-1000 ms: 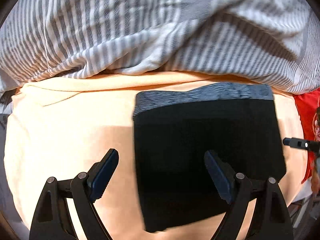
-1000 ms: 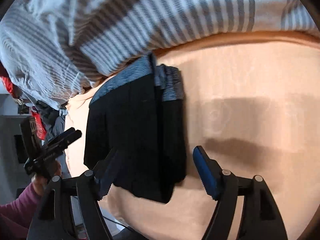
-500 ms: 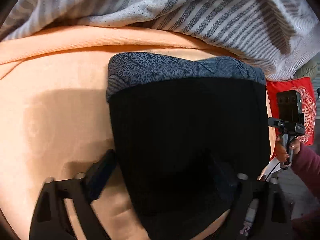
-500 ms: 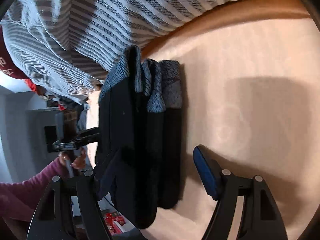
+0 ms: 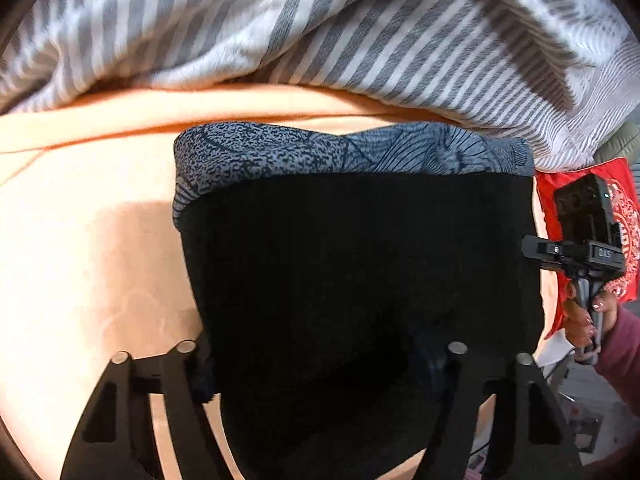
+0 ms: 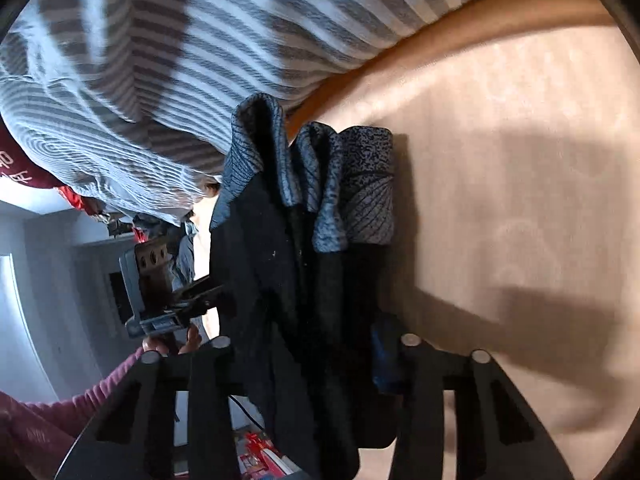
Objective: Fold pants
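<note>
Both grippers, left (image 5: 320, 364) and right (image 6: 304, 356), are closing on the folded black pants (image 5: 360, 264) between their jaws, apparently securing opposite edges to lift.

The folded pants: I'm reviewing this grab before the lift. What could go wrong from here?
1. The pants are stacked in several layers; the right tongs, closing over their edge, may catch only some, so the fold could fall open.
2. The left tongs are closing on a wide span of dark cloth, which might bunch.
3. The striped blanket lies close behind the waistband and could snag.
</note>
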Tool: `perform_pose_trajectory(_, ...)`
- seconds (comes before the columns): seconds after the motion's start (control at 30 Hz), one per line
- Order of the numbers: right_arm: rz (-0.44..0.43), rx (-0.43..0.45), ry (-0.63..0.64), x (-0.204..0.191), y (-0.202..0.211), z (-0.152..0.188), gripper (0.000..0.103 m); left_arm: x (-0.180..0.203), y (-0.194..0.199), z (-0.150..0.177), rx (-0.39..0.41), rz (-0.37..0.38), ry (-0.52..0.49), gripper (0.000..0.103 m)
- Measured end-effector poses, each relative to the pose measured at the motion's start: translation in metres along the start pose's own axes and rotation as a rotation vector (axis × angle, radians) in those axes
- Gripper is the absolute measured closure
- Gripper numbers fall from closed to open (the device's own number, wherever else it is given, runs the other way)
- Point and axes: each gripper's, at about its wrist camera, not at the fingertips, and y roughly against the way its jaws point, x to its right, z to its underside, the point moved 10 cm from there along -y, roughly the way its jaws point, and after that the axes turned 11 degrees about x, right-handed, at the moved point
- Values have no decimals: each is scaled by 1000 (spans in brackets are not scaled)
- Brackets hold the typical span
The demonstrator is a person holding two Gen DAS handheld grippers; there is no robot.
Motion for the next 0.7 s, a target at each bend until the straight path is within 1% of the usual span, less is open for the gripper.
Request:
perform_pose_trajectory(0.07,-20,9,-10,-8,5,4,63,5,11,-1,18,-11,12,41)
perform_pose_trajectory(0.13,-47,10,-17,-16,15,9,63,14,24,0,32,-3,33,41)
perform_pose_trajectory(0.2,-60,3,-8,-23,25,18,63,20,34,3,37,-13,25,41)
perform_pose_trajectory(0.27,-77,-4,-18,-27,34,29,63,32,45,12,43,-25,4,41)
perform_pose_trajectory(0.37,-90,-16,-37,-29,50,51,63,50,58,32,38,-33,2,41)
perform_pose_trajectory(0.43,-96,-26,-49,-27,59,69,63,64,54,48,30,-38,13,41)
perform_pose_trajectory(0.53,-90,-38,-54,-20,68,89,63,74,49,70,12,-46,25,41)
perform_pose_trajectory(0.6,-69,-42,-55,-9,70,100,63,79,37,86,-10,-56,40,41)
perform_pose_trajectory(0.7,-6,-46,-32,10,68,109,63,81,17,112,-42,-95,35,41)
